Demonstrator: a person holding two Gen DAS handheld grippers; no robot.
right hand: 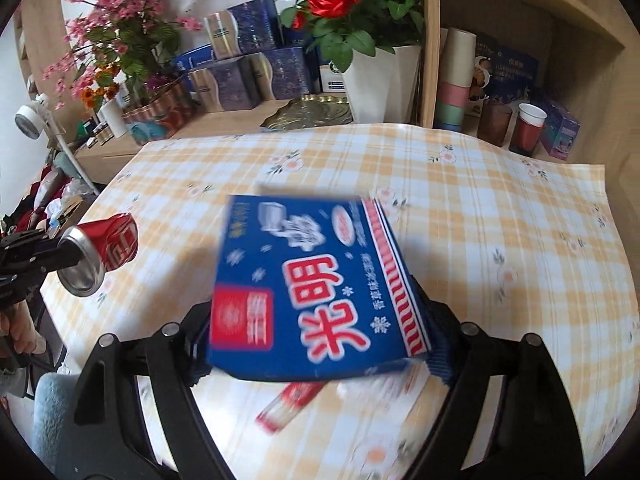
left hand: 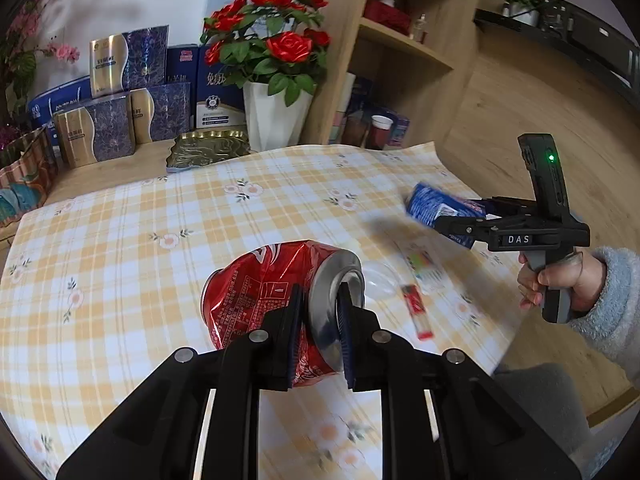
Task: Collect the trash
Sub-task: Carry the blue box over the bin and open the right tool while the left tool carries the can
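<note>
Trash pickup over a checked table (left hand: 120,208). Left gripper (left hand: 320,328) had its jaws nearly closed, one pad outside the wall and one inside the mouth of a crushed red can (left hand: 256,288), which hung clear of the cloth. Right gripper (right hand: 320,344) held a blue carton (right hand: 312,280) across its width, jaws wide and pressing both side walls, also lifted off the table. A red wrapper (left hand: 416,312) and a clear plastic scrap (left hand: 380,280) lay on the cloth between the two, not yet collected. No bin showed in either view. Judged step: carrying both items away. Good practice would be to keep each grip firm, since the can was pinched only at its rim and the carton could flex and slip, and to keep the hands well apart in transit.
</note>
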